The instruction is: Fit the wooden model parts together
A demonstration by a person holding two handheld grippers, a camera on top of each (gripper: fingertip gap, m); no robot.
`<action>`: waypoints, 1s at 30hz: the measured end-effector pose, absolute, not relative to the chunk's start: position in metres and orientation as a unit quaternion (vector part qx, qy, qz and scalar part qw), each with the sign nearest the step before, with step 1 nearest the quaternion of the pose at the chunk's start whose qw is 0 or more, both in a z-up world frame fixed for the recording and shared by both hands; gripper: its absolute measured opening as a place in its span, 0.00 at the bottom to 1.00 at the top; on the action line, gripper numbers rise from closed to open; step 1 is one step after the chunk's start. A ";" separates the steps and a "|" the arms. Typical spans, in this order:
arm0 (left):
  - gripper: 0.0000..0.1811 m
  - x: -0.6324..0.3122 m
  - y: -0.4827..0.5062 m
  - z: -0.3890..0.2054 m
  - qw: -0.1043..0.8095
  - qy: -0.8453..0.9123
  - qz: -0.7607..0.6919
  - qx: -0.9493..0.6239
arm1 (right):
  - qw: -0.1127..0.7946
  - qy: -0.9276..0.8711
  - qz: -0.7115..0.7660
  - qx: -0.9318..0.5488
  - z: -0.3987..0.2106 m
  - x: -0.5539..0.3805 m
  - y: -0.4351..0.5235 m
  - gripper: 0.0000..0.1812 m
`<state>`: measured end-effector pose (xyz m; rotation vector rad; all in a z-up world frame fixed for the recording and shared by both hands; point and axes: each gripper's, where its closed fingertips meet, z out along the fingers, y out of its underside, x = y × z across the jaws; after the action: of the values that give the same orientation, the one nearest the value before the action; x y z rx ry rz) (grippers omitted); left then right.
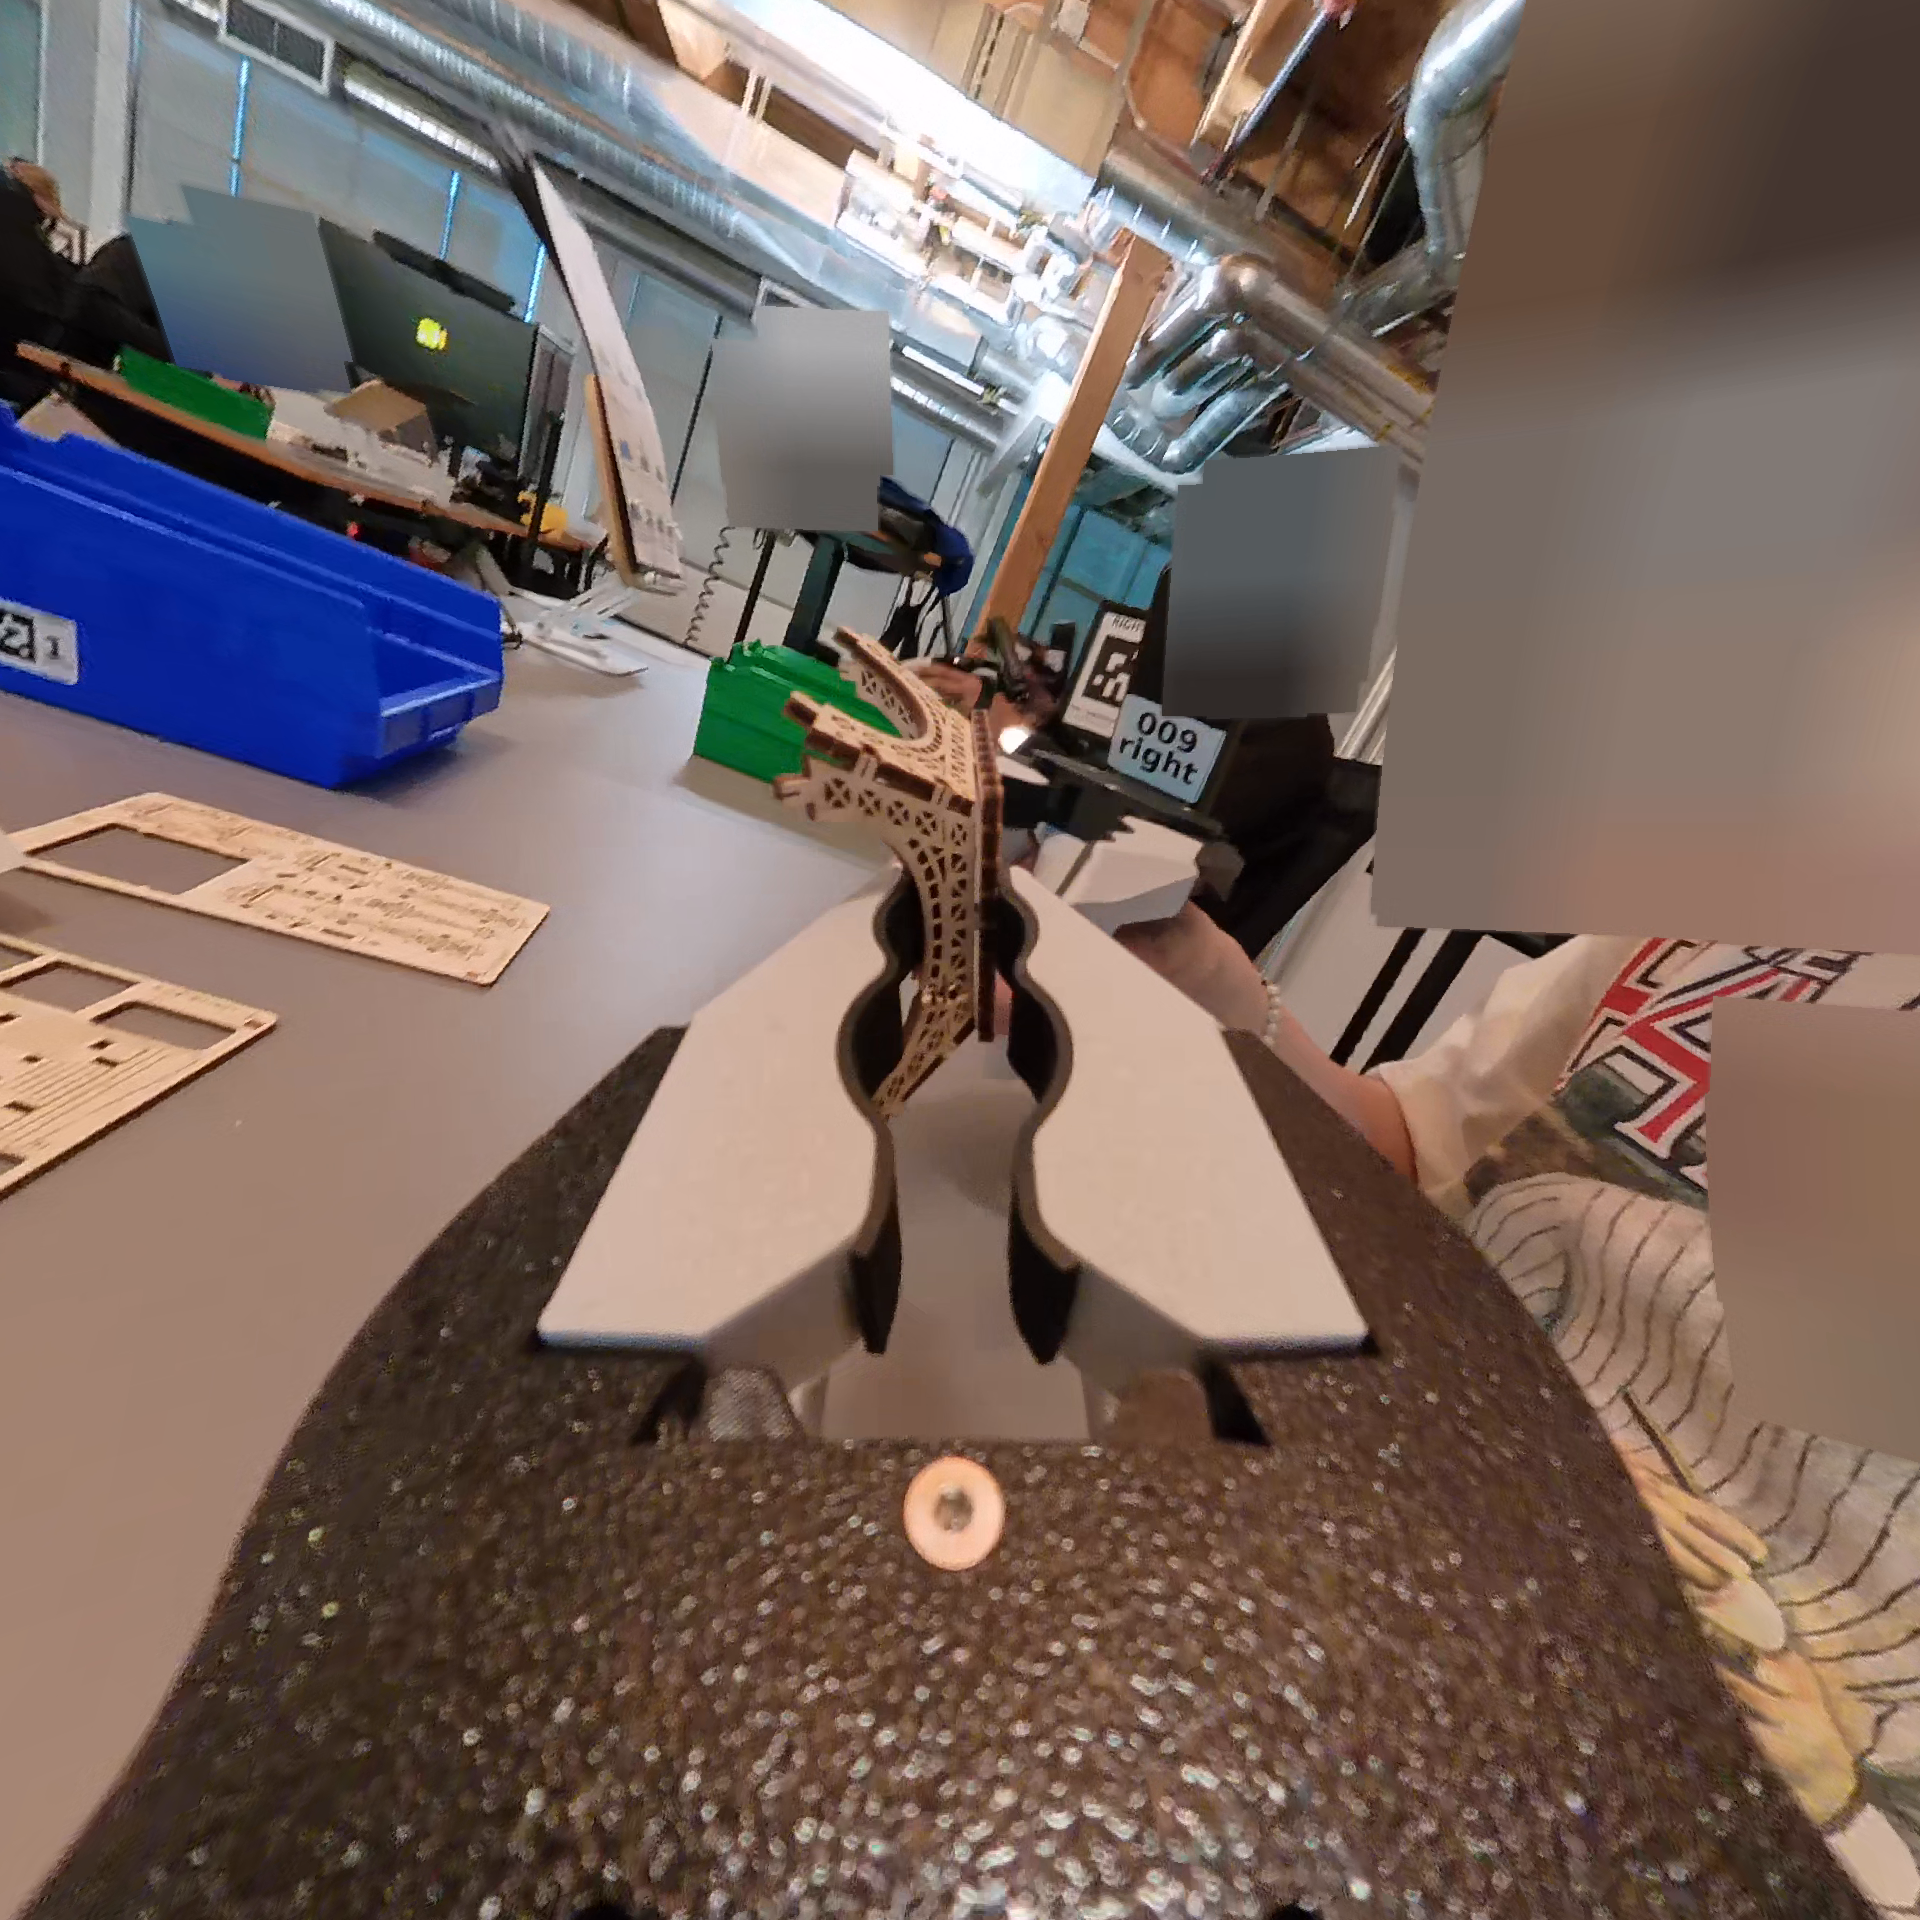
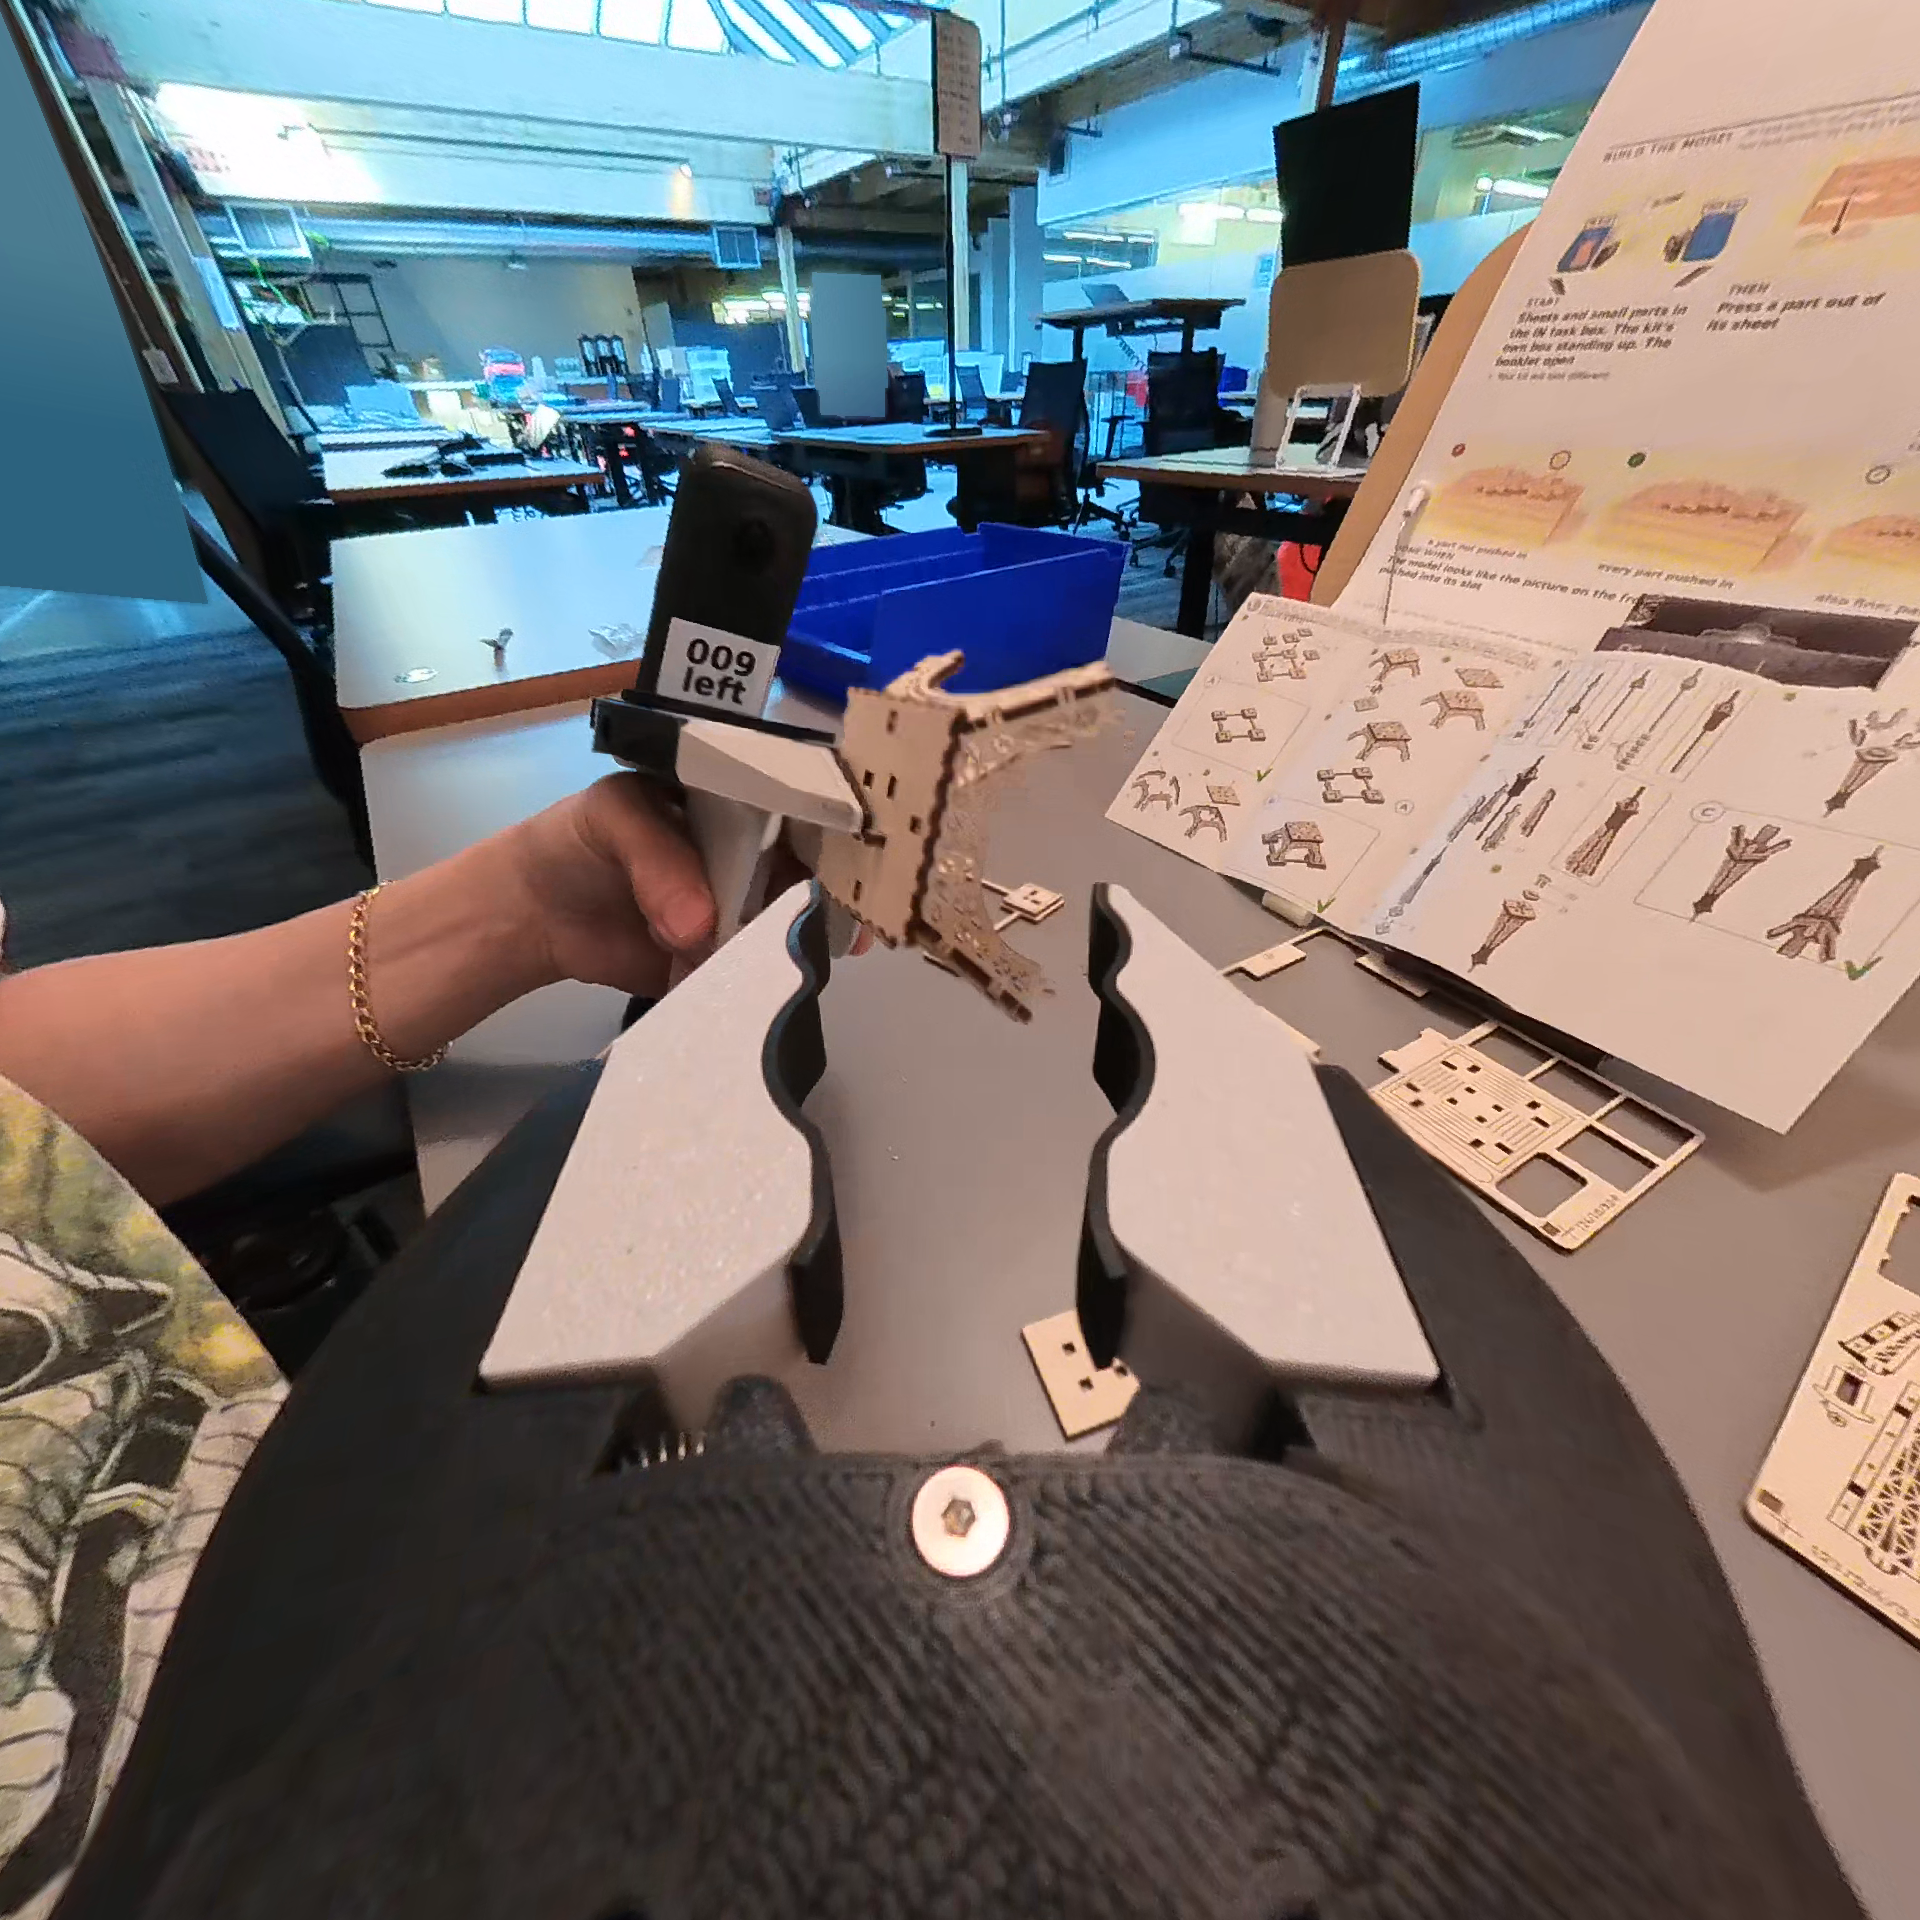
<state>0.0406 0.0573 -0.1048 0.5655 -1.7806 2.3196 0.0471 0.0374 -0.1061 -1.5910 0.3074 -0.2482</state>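
Note:
My left gripper (image 1: 951,925) is shut on a wooden lattice model assembly (image 1: 914,800) with curved tower legs and holds it above the grey table (image 1: 520,1091). In the right wrist view the same assembly (image 2: 935,821) hangs from the left gripper (image 2: 847,805), just beyond and above my right gripper (image 2: 956,914). The right gripper is open and empty, its jaws wide apart. It also shows past the assembly in the left wrist view (image 1: 1132,868). A small square wooden plate (image 2: 1081,1371) lies on the table under the right finger.
Punched-out wooden sheets (image 1: 291,883) (image 2: 1527,1132) lie on the table at both sides. A blue bin (image 1: 239,623) (image 2: 956,603) stands at the back. A green box (image 1: 769,707) sits behind the assembly. An open instruction booklet (image 2: 1558,810) leans at the right. Left and right tips are no more than a few centimetres apart. The small square wooden plate (image 2: 1081,1371) is about 15 centimetres from both grippers' fingertips.

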 end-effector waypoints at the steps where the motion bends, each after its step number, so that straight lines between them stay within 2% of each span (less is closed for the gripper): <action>1: 0.06 0.039 0.058 -0.103 0.081 -0.592 0.781 0.184 | 0.677 0.138 -0.116 -0.714 -0.107 0.048 0.035 0.28; 5: 0.06 0.038 0.062 -0.098 -0.005 -0.606 0.783 0.142 | 0.587 0.166 -0.146 -0.779 -0.147 0.066 0.014 0.29; 8: 0.06 0.048 0.063 -0.105 -0.184 -0.656 0.724 0.103 | 0.501 0.182 -0.174 -0.828 -0.188 0.081 -0.007 0.28; 10: 0.06 0.050 0.062 -0.111 -0.315 -0.681 0.659 0.048 | 0.480 0.186 -0.168 -0.841 -0.205 0.085 -0.013 0.26; 12: 0.06 0.047 0.057 -0.111 -0.388 -0.683 0.619 -0.003 | 0.482 0.185 -0.143 -0.844 -0.213 0.083 -0.012 0.25; 16: 0.06 0.040 0.047 -0.108 -0.421 -0.672 0.609 -0.033 | 0.481 0.171 -0.114 -0.852 -0.220 0.077 -0.007 0.23; 24: 0.06 0.035 0.043 -0.102 -0.544 -0.668 0.496 -0.110 | 0.493 0.151 -0.096 -0.851 -0.224 0.075 -0.003 0.22; 30: 0.06 0.035 0.042 -0.100 -0.550 -0.665 0.492 -0.115 | 0.490 0.137 -0.065 -0.858 -0.228 0.080 0.000 0.20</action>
<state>0.0350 0.0417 -0.1003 -0.5942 -3.4280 2.5380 0.0804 -0.0002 -0.2283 -2.0844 0.3319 -0.1582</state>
